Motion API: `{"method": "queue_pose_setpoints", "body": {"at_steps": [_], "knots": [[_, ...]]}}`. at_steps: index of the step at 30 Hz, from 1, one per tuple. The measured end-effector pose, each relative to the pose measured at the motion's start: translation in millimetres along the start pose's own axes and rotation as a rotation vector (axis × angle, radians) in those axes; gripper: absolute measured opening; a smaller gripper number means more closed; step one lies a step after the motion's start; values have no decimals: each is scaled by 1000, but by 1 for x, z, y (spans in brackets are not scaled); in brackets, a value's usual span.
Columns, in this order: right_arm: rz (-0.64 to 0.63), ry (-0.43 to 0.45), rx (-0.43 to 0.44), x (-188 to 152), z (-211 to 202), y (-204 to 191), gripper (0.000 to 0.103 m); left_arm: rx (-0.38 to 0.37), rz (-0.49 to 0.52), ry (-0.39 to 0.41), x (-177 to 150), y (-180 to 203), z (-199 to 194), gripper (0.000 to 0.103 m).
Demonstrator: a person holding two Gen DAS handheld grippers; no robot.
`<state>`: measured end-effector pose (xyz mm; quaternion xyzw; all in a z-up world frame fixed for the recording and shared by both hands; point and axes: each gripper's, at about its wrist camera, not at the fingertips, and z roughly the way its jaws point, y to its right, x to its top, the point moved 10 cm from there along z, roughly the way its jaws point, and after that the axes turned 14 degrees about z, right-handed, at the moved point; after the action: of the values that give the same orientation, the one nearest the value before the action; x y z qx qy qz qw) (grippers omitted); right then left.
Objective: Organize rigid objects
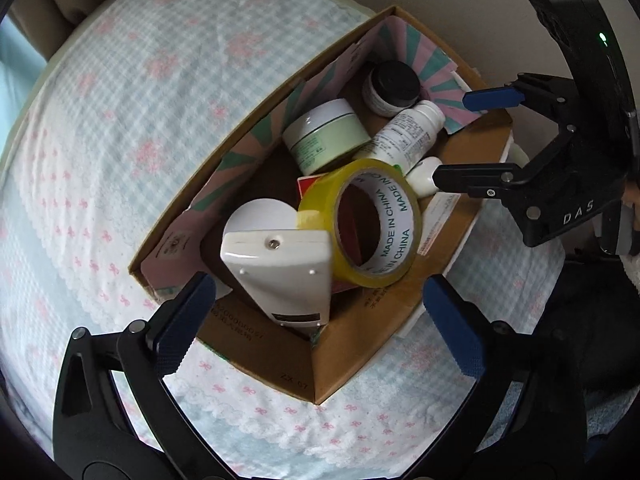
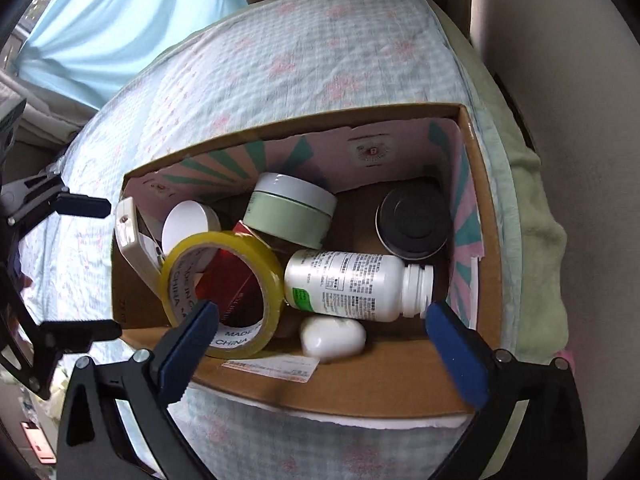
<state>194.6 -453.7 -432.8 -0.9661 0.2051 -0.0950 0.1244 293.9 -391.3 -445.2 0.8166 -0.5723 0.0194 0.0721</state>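
**Both jaws wide apart and empty over the filled box**

Left wrist view: the left gripper (image 1: 316,320) has its jaws spread wide with nothing between the pads, pointing almost straight down over the near corner of the cardboard box (image 1: 360,360), which sits on the bed (image 1: 100,140). Directly ahead, a white remote-like device (image 1: 280,272) leans on the yellow tape roll (image 1: 360,224); at 12 o'clock sit the green jar (image 1: 326,134), the black-lidded jar (image 1: 394,86) and the white bottle (image 1: 408,136). At 3 o'clock the right gripper (image 1: 456,136) also stands open and empty. A clean finish would mean lifting straight up, since either pad could catch the leaning tape roll.

Right wrist view: the right gripper (image 2: 320,336) frames the white bottle (image 2: 352,286) and a small white case (image 2: 332,336). The red item (image 2: 236,276) behind the tape roll (image 2: 220,292) is mostly hidden and cannot be identified; label print is too small to read.
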Motion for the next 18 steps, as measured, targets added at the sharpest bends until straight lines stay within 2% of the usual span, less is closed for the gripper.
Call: {"method": "queue_pose_setpoints", "body": {"at_steps": [10,18], "knots": [[24,4,-20,-3,-8,6,103,12,15,16,7,10,-8,103],[8,34,-29,-8,-34,-6,103,31,-13,55,-9,18,-39,103]]}}
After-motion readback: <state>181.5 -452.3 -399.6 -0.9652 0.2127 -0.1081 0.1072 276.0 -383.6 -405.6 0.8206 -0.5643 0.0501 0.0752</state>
